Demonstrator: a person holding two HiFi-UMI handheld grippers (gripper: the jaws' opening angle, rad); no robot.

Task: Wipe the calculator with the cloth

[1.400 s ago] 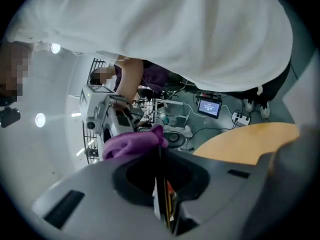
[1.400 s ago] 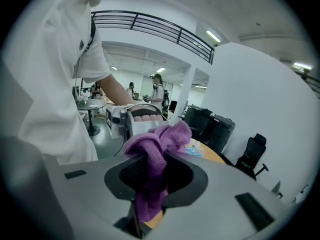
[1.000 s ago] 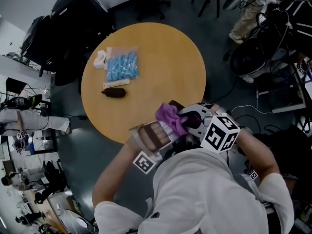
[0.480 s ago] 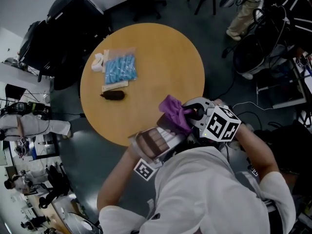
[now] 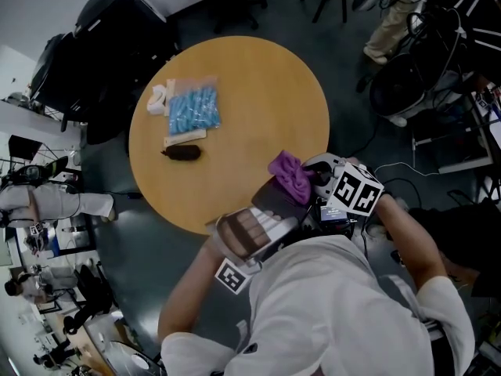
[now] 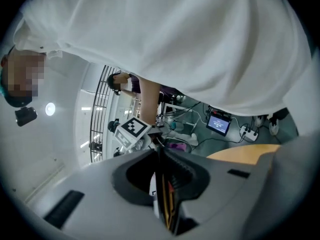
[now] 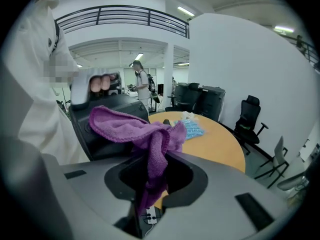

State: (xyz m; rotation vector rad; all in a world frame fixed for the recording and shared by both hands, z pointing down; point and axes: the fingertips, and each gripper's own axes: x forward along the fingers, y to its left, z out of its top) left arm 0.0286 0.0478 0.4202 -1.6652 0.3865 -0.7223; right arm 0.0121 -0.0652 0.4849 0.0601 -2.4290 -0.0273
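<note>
In the head view the calculator [image 5: 252,224] is held above the near edge of the round wooden table [image 5: 250,92], its key face up. My left gripper [image 5: 244,251] is shut on its near end; in the left gripper view the calculator [image 6: 164,194] shows edge-on, pinched between the jaws of the left gripper [image 6: 161,184]. My right gripper [image 5: 315,183] is shut on the purple cloth [image 5: 290,175], which lies bunched on the calculator's far right corner. In the right gripper view the cloth [image 7: 145,134] hangs through the jaws of the right gripper [image 7: 150,184] and drapes over the dark calculator [image 7: 107,126].
On the table's far left lie a clear bag of blue pieces [image 5: 193,108], a white wad [image 5: 160,99] and a small dark object [image 5: 182,153]. Black cases [image 5: 109,30], chairs and floor cables [image 5: 407,171] ring the table. A person [image 7: 140,81] stands far behind.
The right gripper has carried the purple cloth rightward across the calculator's far end, uncovering more of its dark surface. The left gripper and calculator have stayed nearly in place.
</note>
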